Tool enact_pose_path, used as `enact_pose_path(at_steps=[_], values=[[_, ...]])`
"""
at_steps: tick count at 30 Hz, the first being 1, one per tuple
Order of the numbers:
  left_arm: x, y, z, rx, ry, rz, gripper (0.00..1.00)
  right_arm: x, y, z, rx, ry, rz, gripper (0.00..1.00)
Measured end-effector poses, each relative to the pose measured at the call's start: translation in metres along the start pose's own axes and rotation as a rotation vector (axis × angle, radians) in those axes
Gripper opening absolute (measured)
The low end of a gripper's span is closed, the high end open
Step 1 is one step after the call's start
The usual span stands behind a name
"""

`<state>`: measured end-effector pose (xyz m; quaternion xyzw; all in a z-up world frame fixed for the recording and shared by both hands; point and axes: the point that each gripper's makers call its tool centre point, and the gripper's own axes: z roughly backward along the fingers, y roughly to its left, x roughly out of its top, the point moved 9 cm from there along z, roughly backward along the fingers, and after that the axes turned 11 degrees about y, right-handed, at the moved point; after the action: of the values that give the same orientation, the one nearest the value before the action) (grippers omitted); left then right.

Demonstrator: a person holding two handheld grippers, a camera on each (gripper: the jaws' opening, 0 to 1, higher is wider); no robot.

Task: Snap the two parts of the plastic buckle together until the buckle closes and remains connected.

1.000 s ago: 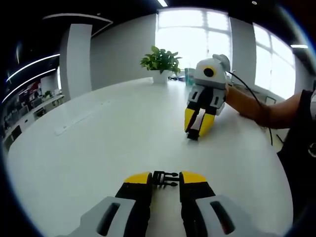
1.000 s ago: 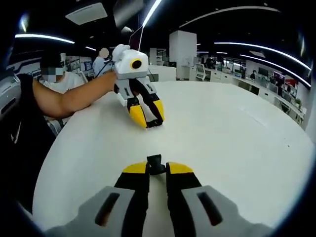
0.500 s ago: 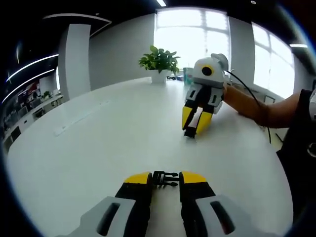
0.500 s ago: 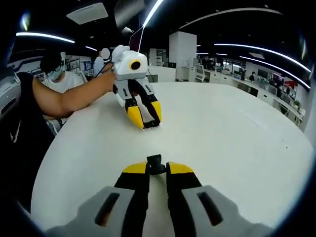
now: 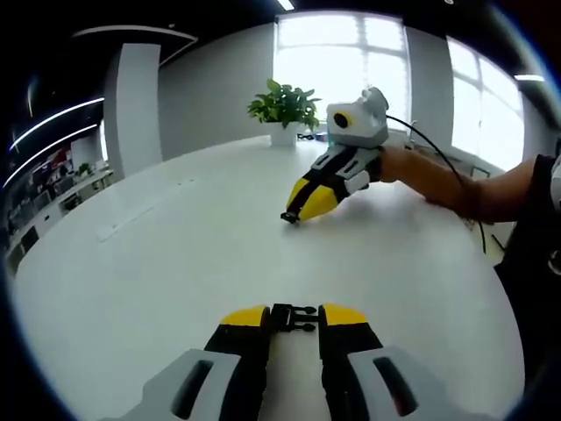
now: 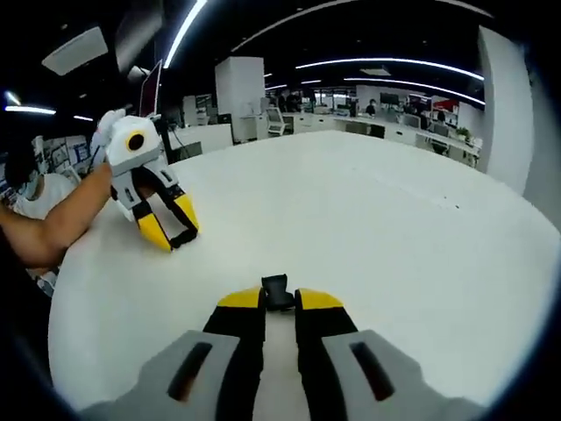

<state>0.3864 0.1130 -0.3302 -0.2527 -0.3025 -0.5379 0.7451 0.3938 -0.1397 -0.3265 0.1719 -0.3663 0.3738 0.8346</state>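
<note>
- Where the left gripper view begins, at 6 o'clock, the left hand-held gripper (image 5: 294,317) is clenched on the pronged buckle part (image 5: 294,317), its yellow-tipped jaws pinching the black piece from both sides just above the white desk (image 5: 175,263).
- At 6 o'clock in the right gripper view, the right hand-held gripper (image 6: 280,298) is likewise clamped on the socket buckle part (image 6: 277,293), a small black piece sticking up between the jaw tips.
- Farther out in the left gripper view, toward 12 o'clock, the right hand-held gripper lies tilted with its jaw tips low over the desk, carried by a person's forearm (image 5: 456,186) coming in from 3 o'clock; the two buckle parts are well apart.
- Farther out in the right gripper view, toward 10 o'clock, the left hand-held gripper points down at the desk.
- Beyond it in the left gripper view, near 12 o'clock, a potted plant (image 5: 284,111) stands before a bright window (image 5: 342,61).
</note>
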Motion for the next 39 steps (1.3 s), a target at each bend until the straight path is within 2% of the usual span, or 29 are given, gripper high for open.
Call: enact_pose_path(at_steps=[4, 7, 13, 20, 24, 39], values=[[0.000, 0.001, 0.001, 0.003, 0.002, 0.000, 0.21, 0.002, 0.000, -0.002, 0.001, 0.016, -0.009, 0.11], [-0.001, 0.001, 0.001, 0.004, 0.002, 0.000, 0.21, 0.004, 0.006, -0.003, -0.041, 0.046, 0.084, 0.11], [-0.001, 0.001, 0.001, 0.004, 0.001, 0.000, 0.21, 0.004, 0.012, -0.002, -0.040, 0.048, 0.093, 0.12], [-0.002, 0.001, 0.002, -0.008, 0.001, -0.002, 0.21, 0.001, 0.020, 0.004, 0.021, 0.097, 0.058, 0.12], [-0.001, -0.002, 0.002, -0.020, 0.007, -0.002, 0.21, 0.000, 0.022, 0.007, 0.017, 0.118, 0.053, 0.12], [-0.003, -0.005, 0.003, -0.046, 0.016, -0.005, 0.21, -0.002, 0.027, 0.012, 0.076, 0.137, 0.092, 0.12]])
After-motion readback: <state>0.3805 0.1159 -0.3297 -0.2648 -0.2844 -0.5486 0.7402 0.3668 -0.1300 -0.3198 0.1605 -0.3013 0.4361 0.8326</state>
